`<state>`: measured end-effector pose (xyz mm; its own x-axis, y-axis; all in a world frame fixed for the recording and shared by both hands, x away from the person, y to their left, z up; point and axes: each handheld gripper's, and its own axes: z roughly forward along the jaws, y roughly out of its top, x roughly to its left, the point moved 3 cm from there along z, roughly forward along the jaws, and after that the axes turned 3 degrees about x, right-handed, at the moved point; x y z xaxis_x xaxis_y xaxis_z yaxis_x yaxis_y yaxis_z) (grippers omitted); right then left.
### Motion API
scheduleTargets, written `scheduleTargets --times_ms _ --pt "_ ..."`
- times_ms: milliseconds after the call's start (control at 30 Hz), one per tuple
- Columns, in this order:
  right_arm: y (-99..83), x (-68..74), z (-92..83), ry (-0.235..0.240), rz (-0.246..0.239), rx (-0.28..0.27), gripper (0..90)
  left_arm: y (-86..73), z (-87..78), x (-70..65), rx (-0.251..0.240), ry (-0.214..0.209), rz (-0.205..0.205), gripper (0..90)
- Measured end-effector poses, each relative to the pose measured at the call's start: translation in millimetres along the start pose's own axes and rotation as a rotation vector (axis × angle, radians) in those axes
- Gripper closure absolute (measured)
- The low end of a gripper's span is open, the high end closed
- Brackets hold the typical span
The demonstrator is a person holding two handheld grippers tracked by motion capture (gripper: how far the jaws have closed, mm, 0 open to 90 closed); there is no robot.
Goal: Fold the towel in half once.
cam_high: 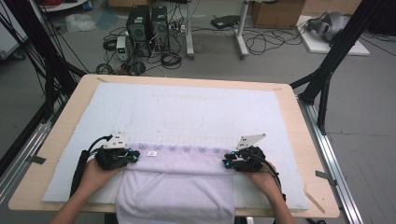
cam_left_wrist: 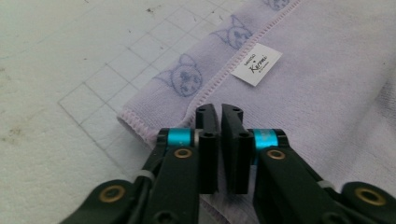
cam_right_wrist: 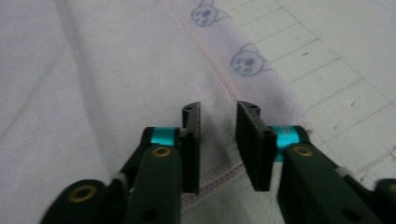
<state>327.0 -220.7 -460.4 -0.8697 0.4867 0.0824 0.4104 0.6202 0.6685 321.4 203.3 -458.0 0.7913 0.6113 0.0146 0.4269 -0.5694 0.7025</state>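
A: Down at the near edge, the lavender towel [cam_high: 175,186] drapes over the front of the counter [cam_high: 65,121], its far hem lying flat on the white mat [cam_high: 187,107].

B: And a claw at each far corner. The left claw [cam_left_wrist: 219,112] sits over the left corner, jaws nearly together with only a slit between them. I see no cloth in that slit; the hem lies beneath it.

A: So clenched on nothing, by the look of it. The right claw [cam_right_wrist: 217,112] is over the right corner with a plain gap between its jaws, the stitched hem running under it. Released, not gripping.

B: That's the risk. If both hands lift now, I'd say the towel stays put, or one corner comes up and the other doesn't, dragging the cloth crooked.

A: The right one also sits close to the towel's side edge; closing there could catch just the seam and let it slip out.

B: A bit farther along the hem, the white label [cam_left_wrist: 257,64] and the row of printed animal faces [cam_right_wrist: 247,60] lie flat. No wrinkles there yet.

A: Beyond that, bare mat with its faint grid [cam_left_wrist: 107,84], then the far edge of the counter.
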Motion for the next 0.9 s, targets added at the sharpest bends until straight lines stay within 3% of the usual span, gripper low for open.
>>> scheduleTargets --times_ms 67,167,467,700,833,900 --pt "0.8 2.1 -0.8 0.002 -0.013 0.006 85.9 0.5 -2.5 -0.1 -0.005 0.002 0.003 88.0" --pt "2.3 5.2 -5.5 -0.002 -0.025 0.002 87.0 1.0 -11.4 -0.7 -0.031 0.001 -0.009 88.2" --pt "17.2 16.5 -39.7 -0.001 -0.042 -0.127 86.9 10.7 -51.6 -7.9 -0.145 0.013 -0.002 88.3" --pt "7.2 51.1 -61.7 0.048 -0.080 -0.188 87.1 -11.5 -79.9 -42.3 -0.169 -0.007 0.049 88.4" --pt "-9.8 80.9 -68.8 0.106 -0.100 -0.170 87.0 -26.1 -93.2 -61.5 -0.168 -0.054 0.080 87.3" --pt "-16.9 90.1 -71.6 0.140 -0.108 -0.162 85.5 -30.5 -98.3 -65.1 -0.167 -0.064 0.087 76.9"
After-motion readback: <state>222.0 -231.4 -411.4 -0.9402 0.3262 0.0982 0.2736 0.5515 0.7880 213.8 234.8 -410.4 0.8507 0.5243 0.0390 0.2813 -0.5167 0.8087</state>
